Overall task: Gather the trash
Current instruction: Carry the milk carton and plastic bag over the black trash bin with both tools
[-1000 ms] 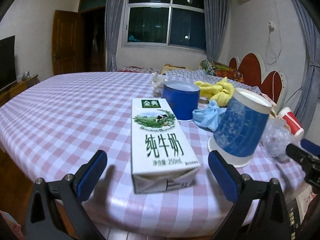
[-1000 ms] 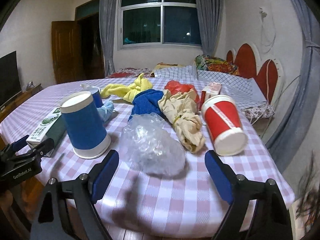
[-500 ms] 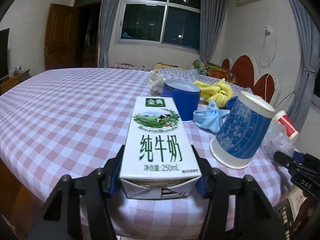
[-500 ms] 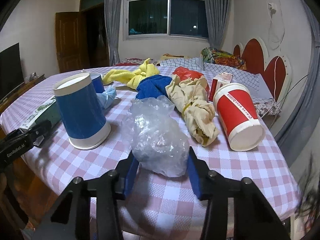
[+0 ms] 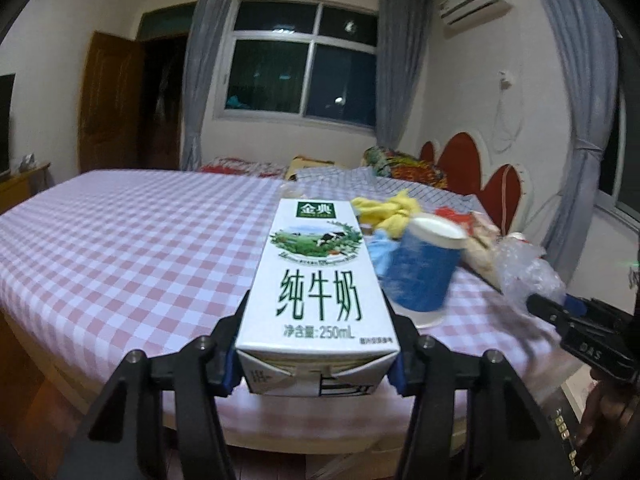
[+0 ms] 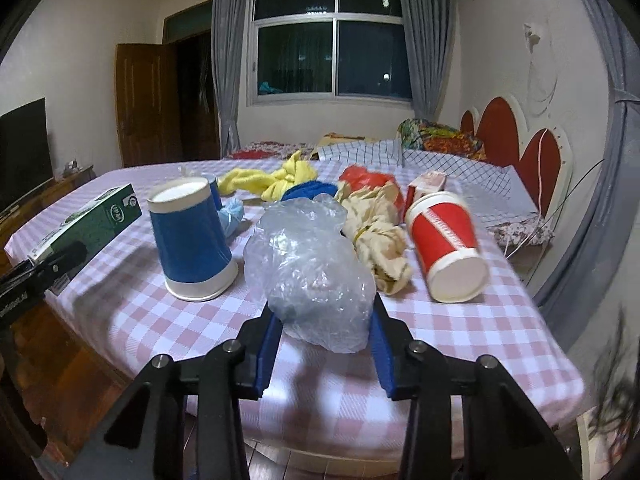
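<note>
Right gripper (image 6: 322, 344): plastic bag (image 6: 310, 268) between fingers; upturned cup (image 6: 192, 240) ahead-left, toppled cup (image 6: 446, 246) ahead-right, cloths (image 6: 378, 236) behind bag.

We count two grippers, the left gripper (image 5: 314, 364) and the right gripper (image 6: 324, 354). One milk carton (image 5: 320, 292). One clear plastic bag (image 6: 308, 272). Two blue paper cups: an upturned one (image 6: 192, 240) and a second blue cup (image 6: 215, 196) at its 12 o'clock, mostly hidden. One red paper cup (image 6: 446, 246) on its side. One small red-and-white box (image 6: 426, 186), probably a carton. Cloth items: one yellow rag (image 6: 276, 178), one beige rag (image 6: 376, 232), one blue cloth (image 6: 308, 192), one light blue wad (image 6: 234, 214), one red bag (image 6: 366, 178).
</note>
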